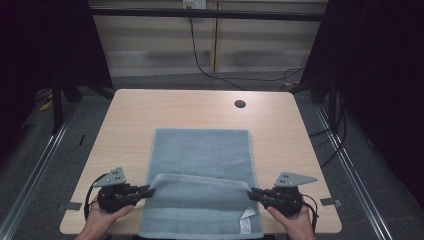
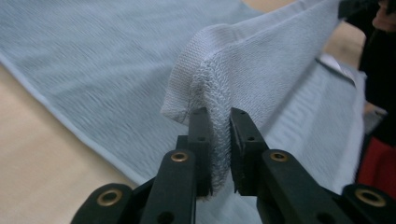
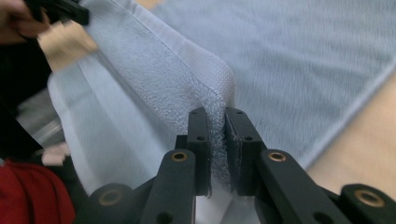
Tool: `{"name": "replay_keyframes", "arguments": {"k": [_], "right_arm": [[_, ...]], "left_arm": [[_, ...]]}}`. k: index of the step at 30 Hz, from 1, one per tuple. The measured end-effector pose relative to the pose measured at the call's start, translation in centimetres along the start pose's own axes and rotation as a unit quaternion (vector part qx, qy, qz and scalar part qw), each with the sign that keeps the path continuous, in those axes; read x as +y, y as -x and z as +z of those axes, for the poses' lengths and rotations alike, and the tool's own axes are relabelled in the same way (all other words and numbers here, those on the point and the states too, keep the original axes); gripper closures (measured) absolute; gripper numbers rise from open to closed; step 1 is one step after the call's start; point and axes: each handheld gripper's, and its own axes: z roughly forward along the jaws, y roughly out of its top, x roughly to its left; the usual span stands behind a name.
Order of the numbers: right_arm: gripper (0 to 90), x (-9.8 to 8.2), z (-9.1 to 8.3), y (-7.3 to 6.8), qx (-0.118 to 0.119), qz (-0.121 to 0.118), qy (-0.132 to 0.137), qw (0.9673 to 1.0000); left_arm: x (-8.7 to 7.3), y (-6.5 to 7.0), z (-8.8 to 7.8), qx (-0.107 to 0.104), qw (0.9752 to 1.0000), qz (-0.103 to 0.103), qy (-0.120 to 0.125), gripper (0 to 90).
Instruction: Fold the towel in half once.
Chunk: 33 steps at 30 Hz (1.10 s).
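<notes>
My left gripper point(image 2: 219, 116) and right gripper point(image 3: 215, 116) each pinch a corner of the pale blue terry towel point(image 1: 202, 150), cloth between the jaws. Towel lies on the light wood table point(image 1: 130, 115), near edge lifted and stretched between me. Fold started, not laid flat yet.

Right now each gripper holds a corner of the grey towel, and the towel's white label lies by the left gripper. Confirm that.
Not quite. The white label lies by the right gripper, as the high view shows. The rest holds: the left gripper and the right each hold a corner of the grey towel.
</notes>
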Motion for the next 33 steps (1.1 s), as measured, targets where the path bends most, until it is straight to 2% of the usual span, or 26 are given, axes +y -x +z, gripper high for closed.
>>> {"name": "replay_keyframes", "arguments": {"k": [2, 4, 5, 8, 11, 12, 17, 20, 24, 27, 31, 33], "right_arm": [[80.6, -1.0, -0.2, -0.8, 0.004, 0.003, -0.007, 1.0], [79.0, -1.5, -0.4, -1.4, -0.007, -0.007, -0.019, 0.9998], [78.0, -1.8, -0.6, -1.7, -0.005, -0.007, -0.021, 0.9998], [77.1, -2.8, -0.9, -2.3, -0.007, -0.001, -0.026, 0.9996], [75.3, -3.5, -1.5, -2.8, -0.002, -0.002, -0.026, 0.9997], [75.2, -3.6, -1.7, -2.9, -0.004, -0.002, -0.023, 0.9997], [72.5, -3.3, -2.2, -2.5, -0.007, 0.007, -0.003, 0.9999], [70.4, -2.9, -2.0, -2.2, -0.019, -0.002, 0.0, 0.9998], [68.3, -2.7, -1.9, -1.3, -0.024, 0.007, 0.004, 0.9997], [67.0, -2.2, -1.5, -0.7, -0.02, 0.009, 0.005, 0.9997], [64.2, -0.8, 0.1, 0.6, -0.015, 0.004, 0.0, 0.9999], [62.1, 0.2, 1.1, 1.4, -0.009, 0.003, -0.002, 0.9999]], "left_arm": [[-0.5, 0.5, 0.0, -0.008, 0.9999, -0.002, -0.009, 78.9], [-0.8, 1.0, 0.0, -0.007, 0.9998, 0.005, -0.019, 78.2], [-1.0, 1.2, -0.1, -0.008, 0.9997, 0.008, -0.022, 77.8], [-1.3, 1.9, -0.7, -0.005, 0.9996, 0.021, -0.02, 76.1], [-1.5, 2.4, -0.9, -0.003, 0.9995, 0.022, -0.023, 72.7], [-1.4, 2.5, -1.1, -0.006, 0.9994, 0.026, -0.021, 71.8], [-0.9, 2.6, -2.2, -0.019, 0.9994, 0.015, 0.023, 61.8], [-0.8, 2.3, -2.2, -0.006, 0.9996, -0.001, 0.028, 52.8], [-0.4, 1.4, -1.8, -0.002, 0.9997, -0.009, 0.023, 47.4], [0.2, 0.3, -0.8, -0.005, 0.9997, -0.022, 0.01, 44.8], [1.4, -1.5, 1.0, 0.0, 0.9994, -0.034, -0.003, 43.4], [2.2, -2.3, 2.0, 0.011, 0.9995, -0.028, -0.012, 42.9]]}}
